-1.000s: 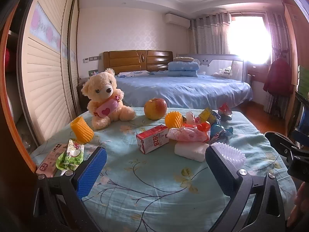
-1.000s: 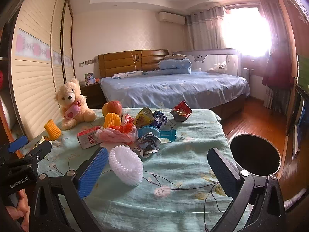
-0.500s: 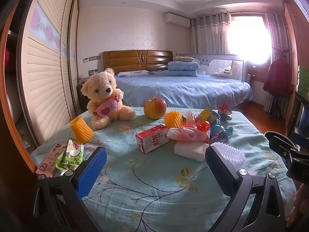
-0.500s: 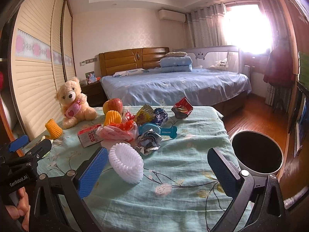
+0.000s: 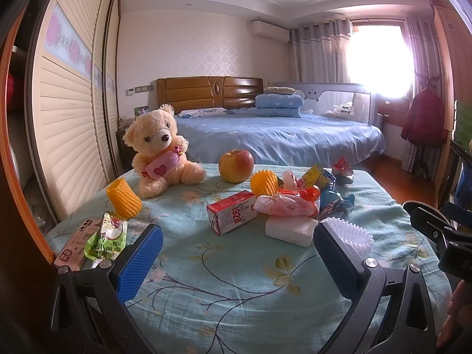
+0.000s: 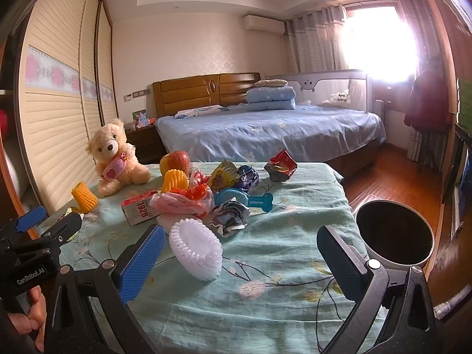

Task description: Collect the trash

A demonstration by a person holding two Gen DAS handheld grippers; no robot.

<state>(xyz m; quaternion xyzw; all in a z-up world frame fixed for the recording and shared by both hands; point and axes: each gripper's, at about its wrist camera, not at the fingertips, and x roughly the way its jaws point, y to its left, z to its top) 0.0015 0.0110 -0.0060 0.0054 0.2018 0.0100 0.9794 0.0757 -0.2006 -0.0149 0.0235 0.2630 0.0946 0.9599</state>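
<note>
Over the last second the right gripper (image 6: 240, 261) has been eased slightly toward the white ribbed foam fruit net (image 6: 196, 249) on the desk (image 6: 283, 265); both it and the left gripper (image 5: 236, 261) are held released, nothing collected, the round dark bin (image 6: 395, 233) waiting alongside.

Daylight flooded in from window (image 5: 377, 59) at upper right, blown out to white, with pinkish flare over curtains (image 6: 318, 41). Room bright, tablecloth (image 5: 236, 265) evenly lit, shadows soft. Strong fisheye bending at edges; dark vignette in corners. Focus sharp at centre, softer toward rim.
</note>
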